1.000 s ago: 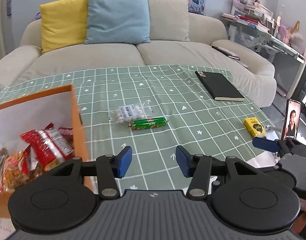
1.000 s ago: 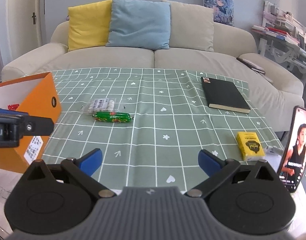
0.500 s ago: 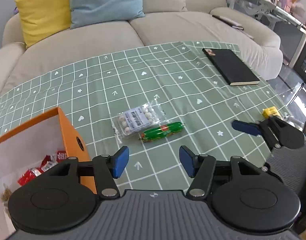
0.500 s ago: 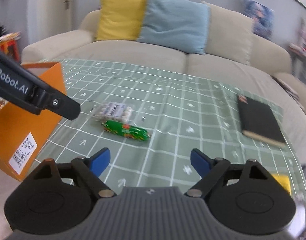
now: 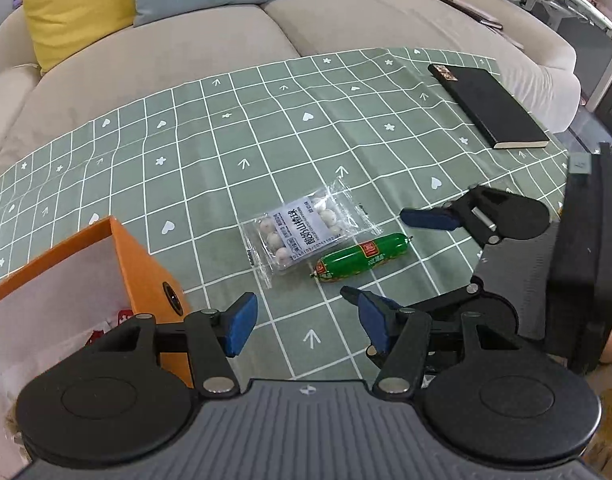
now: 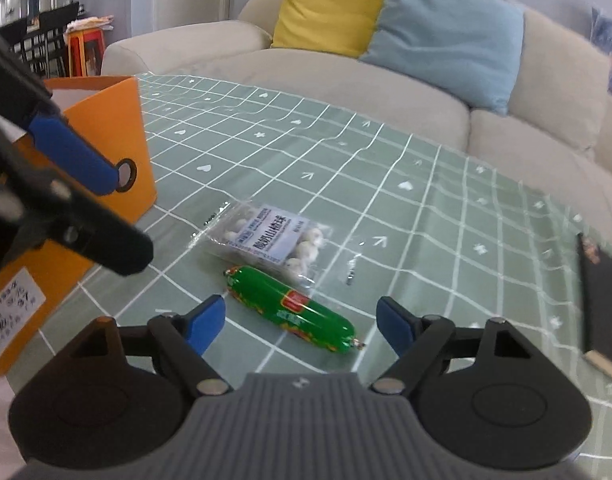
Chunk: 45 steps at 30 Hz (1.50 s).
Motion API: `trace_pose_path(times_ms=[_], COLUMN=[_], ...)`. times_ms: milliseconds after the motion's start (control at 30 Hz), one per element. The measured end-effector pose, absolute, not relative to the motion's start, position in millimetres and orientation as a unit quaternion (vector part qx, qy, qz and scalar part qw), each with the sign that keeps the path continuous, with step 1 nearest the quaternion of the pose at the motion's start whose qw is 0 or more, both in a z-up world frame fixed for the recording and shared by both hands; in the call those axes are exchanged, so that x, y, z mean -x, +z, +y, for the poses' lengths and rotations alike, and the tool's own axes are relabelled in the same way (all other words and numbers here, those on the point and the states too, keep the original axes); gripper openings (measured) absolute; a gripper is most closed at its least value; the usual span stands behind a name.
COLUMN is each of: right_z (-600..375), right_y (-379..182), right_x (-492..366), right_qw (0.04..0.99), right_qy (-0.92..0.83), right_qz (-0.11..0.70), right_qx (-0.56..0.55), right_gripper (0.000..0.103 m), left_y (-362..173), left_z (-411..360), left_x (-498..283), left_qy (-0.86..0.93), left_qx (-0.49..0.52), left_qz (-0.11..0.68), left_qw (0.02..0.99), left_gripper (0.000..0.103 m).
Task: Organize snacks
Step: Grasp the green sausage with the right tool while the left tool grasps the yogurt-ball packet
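Green sausage [image 6: 292, 307] at 12 o'clock of right gripper [image 6: 302, 324], axis 10-to-4; nearer than left gripper [image 5: 306, 322]. Both jaws wide, empty.

Green sausage [image 6: 293, 307] flat beside clear candy-ball packet [image 6: 272, 239], near orange box [image 6: 106, 128].

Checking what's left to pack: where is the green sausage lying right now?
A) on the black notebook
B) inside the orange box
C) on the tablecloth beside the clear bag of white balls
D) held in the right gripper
C: the green sausage lies on the tablecloth beside the clear bag, ahead of the open right gripper.
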State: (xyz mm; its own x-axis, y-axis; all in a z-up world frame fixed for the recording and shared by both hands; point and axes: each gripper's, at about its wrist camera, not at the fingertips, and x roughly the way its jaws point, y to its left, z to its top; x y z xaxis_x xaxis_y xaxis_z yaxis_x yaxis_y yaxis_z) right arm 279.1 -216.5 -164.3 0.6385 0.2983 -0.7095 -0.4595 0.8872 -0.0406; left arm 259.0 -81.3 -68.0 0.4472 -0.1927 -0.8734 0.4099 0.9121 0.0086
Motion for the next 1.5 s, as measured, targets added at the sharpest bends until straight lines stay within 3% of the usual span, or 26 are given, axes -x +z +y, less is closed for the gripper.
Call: trace_pose_path(times_ms=[133,300,500,667,800,967,1067,1200,1367,1500], right_z=[-216.8,-222.1,-231.1,-254.9,-274.3,-292.5,-293.4,-287.6,-290.6,-294.9], right_y=[-173.2,-173.7,-171.3,-166.4,-164.1,-166.9,-164.2,-159.3,-165.0,-170.0], right_x=[-283.6,-276.6,-262.8,-253.4,-241.1,-229.6,-229.8,-229.0,-234.7,-238.2], right_qw=[0.890,0.890,0.892,0.900,0.906,0.907,0.914,0.923,0.921,0.916], right_qy=[0.221,0.214,0.201,0.132,0.073,0.077,0.091,0.122,0.126,0.124], right_qz=[0.386,0.391,0.394,0.411,0.415,0.413,0.395,0.363,0.368,0.381], right_qx=[0.100,0.093,0.090,0.053,0.046,0.017,0.023,0.042,0.030,0.010], right_gripper=[0.067,0.042,0.032,0.031,0.031,0.032,0.046,0.055,0.053,0.043], left_y=[-70.8,-72.4,-77.1,-80.8,-90.1,-108.0,-116.6,-130.5,-141.1,-141.2], left_z=[-79.0,-81.0,-87.6,-99.8,-116.2,-138.9,-145.6,-151.7,-157.6,-160.7], left_x=[-264.9,-272.7,-276.8,-280.6,-291.0,-302.3,-307.2,-313.5,-322.5,-336.2], left_qy=[-0.183,-0.191,-0.210,-0.230,-0.236,-0.250,-0.274,-0.300,-0.306,-0.304], left_qx=[-0.111,-0.120,-0.141,-0.191,-0.257,-0.359,-0.396,-0.429,-0.444,-0.418], left_qz=[0.496,0.496,0.492,0.482,0.474,0.457,0.451,0.456,0.456,0.463], left_qw=[0.842,0.839,0.833,0.824,0.809,0.775,0.751,0.720,0.708,0.720], left_gripper=[0.069,0.069,0.069,0.069,0.082,0.083,0.084,0.087,0.088,0.092])
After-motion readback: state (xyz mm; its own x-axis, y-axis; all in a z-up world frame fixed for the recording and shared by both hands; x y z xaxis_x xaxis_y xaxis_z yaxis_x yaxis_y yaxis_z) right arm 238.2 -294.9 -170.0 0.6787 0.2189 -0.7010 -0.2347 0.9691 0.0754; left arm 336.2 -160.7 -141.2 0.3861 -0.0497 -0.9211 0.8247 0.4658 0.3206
